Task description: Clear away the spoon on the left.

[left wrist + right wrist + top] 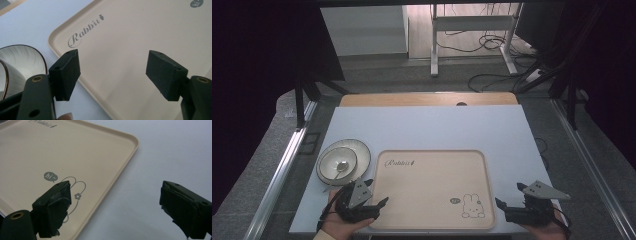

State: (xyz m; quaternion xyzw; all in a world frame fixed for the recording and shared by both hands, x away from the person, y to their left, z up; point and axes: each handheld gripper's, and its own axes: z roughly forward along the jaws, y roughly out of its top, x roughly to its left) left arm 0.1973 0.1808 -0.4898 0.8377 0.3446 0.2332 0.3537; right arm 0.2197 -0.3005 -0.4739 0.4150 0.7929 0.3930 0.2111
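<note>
A beige tray (pixel 432 187) lies flat on the pale counter (pixel 422 130), close to the person's edge and about midway across it. The tray is printed with the word "Rabbit" near its far left corner and a small rabbit drawing with a "hi~" bubble near its near right corner.

The left tongs (pixel 379 192) hover at the tray's near left corner, held in the person's left hand (pixel 343 222). In the left gripper view the jaws stand wide apart with nothing between them — one jaw is over the bare counter just outside the tray's rim, the other over the tray's surface.

The right tongs (pixel 508 194) sit at the tray's near right corner. In the right gripper view these jaws are also spread wide and hold nothing — one is above the rabbit drawing inside the tray, the other above the counter beyond the rim.

Just beside the tray's far left corner stands a plate (pixel 360 151) with a smaller bowl (pixel 330 161) on it, and a spoon (pixel 341 167) rests in the bowl. The left tongs are near this stack but apart from it.
</note>
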